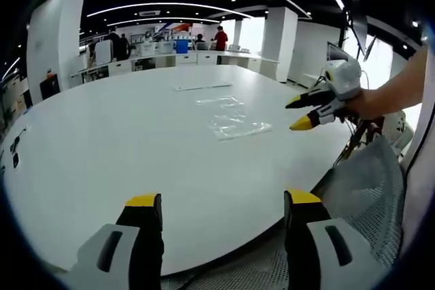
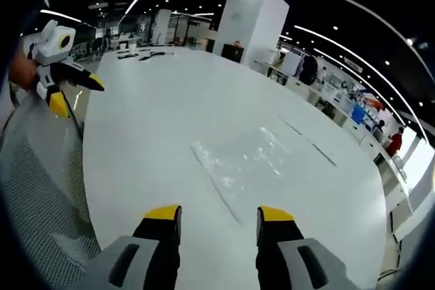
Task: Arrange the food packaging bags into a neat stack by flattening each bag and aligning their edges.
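Note:
Clear, flat food packaging bags (image 1: pixel 231 117) lie on the round white table (image 1: pixel 102 147), right of centre and well beyond my jaws. My left gripper (image 1: pixel 223 200) hovers open over the near table edge with nothing between its yellow tips. My right gripper (image 1: pixel 299 113) comes in from the right, held by a hand, open and just right of the bags. In the right gripper view the bags (image 2: pixel 238 161) lie overlapping a short way ahead of my open right gripper (image 2: pixel 219 213). The left gripper (image 2: pixel 78 96) hangs open at the upper left, beside the table (image 2: pixel 156 100).
A grey mesh chair back (image 1: pixel 367 188) stands at the table's edge below my grippers, also seen as mesh (image 2: pixel 37 188). A thin clear strip (image 1: pixel 202 87) lies farther out on the table. Counters, a white pillar (image 1: pixel 279 42) and people are at the far side.

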`<control>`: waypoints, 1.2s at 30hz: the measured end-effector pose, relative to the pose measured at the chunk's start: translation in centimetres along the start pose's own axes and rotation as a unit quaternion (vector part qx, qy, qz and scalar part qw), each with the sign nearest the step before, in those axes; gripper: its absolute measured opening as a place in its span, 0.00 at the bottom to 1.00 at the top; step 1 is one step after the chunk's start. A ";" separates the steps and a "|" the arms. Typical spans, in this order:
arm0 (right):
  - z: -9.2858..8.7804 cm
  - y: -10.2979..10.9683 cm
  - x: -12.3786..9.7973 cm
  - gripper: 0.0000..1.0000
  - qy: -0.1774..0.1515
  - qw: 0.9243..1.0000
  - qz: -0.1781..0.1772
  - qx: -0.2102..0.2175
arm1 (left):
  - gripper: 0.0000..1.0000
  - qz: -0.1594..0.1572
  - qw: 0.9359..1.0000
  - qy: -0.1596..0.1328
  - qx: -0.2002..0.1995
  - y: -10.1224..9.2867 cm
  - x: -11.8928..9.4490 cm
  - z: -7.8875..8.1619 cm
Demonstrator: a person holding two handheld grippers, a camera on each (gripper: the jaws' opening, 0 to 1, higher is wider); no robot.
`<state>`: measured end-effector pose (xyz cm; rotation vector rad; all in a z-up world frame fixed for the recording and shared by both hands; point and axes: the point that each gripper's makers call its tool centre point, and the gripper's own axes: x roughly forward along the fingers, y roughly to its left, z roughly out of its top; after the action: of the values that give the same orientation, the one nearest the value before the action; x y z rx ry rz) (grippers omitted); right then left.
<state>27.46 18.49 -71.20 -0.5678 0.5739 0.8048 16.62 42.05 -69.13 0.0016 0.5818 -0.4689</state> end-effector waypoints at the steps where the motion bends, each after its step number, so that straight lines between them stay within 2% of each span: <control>1: -0.1 -0.1 0.2 0.39 0.004 1.000 0.000 -0.005 | 0.72 0.000 1.000 0.000 -0.001 0.0 0.0 0.0; 9: -0.2 -0.9 1.6 0.31 0.023 0.998 0.005 -0.052 | 0.71 0.001 1.000 0.002 -0.005 0.0 0.0 0.0; 12: -0.6 -1.1 2.1 0.25 0.033 0.997 0.008 -0.072 | 0.71 0.002 1.000 0.003 -0.005 0.0 0.0 0.0; 15: -0.9 -1.3 2.6 0.24 0.041 0.996 0.011 -0.080 | 0.70 0.003 1.000 0.003 -0.008 0.1 0.0 -0.1; 26: -1.9 -1.7 3.9 0.15 0.064 0.987 0.027 -0.145 | 0.69 0.006 1.000 0.007 -0.008 -0.3 -0.1 0.2; 36: -3.1 -2.3 4.7 0.10 0.082 0.980 0.036 -0.176 | 0.69 0.012 1.000 0.007 -0.012 -0.4 -0.3 0.6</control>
<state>31.19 17.48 -75.93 -0.9498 0.6098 0.9411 16.57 41.71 -68.39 -0.0098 0.6010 -0.4385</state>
